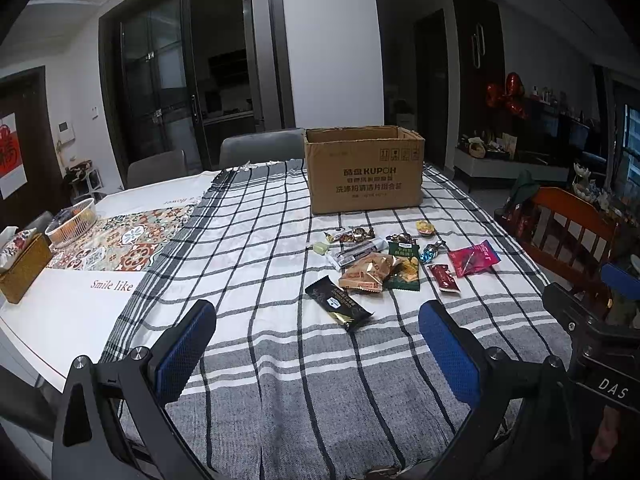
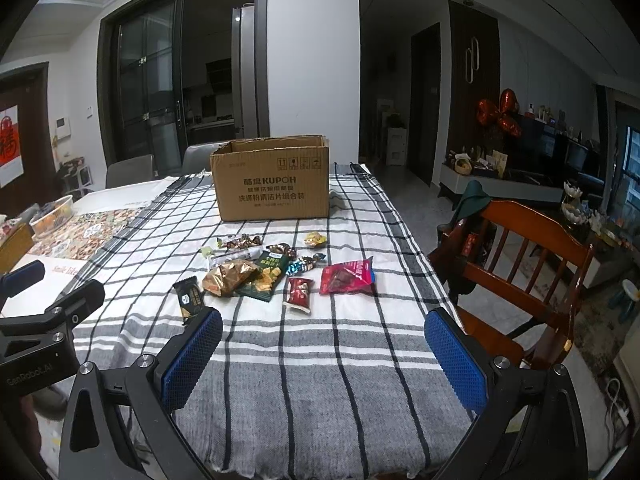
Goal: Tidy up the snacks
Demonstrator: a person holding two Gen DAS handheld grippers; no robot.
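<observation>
An open cardboard box [image 1: 362,172] [image 2: 272,184] stands at the far side of the plaid cloth. In front of it lies a loose pile of snacks: a black bar [image 1: 338,307] [image 2: 190,298], a gold packet [image 1: 368,270] [image 2: 230,276], a green packet [image 1: 406,268] [image 2: 266,278], a small dark red packet [image 1: 443,278] [image 2: 299,294], a pink-red bag [image 1: 474,258] [image 2: 348,278] and several wrapped candies [image 1: 358,235]. My left gripper [image 1: 316,344] is open, nearer than the pile, with nothing between its blue pads. My right gripper [image 2: 324,352] is open too, just short of the snacks.
A white basket [image 1: 72,222] and a tissue box [image 1: 22,262] sit on the table's left part. Grey chairs [image 1: 260,146] stand behind the table. A wooden chair [image 2: 528,264] stands close to the right edge. The other gripper's body shows at each view's side.
</observation>
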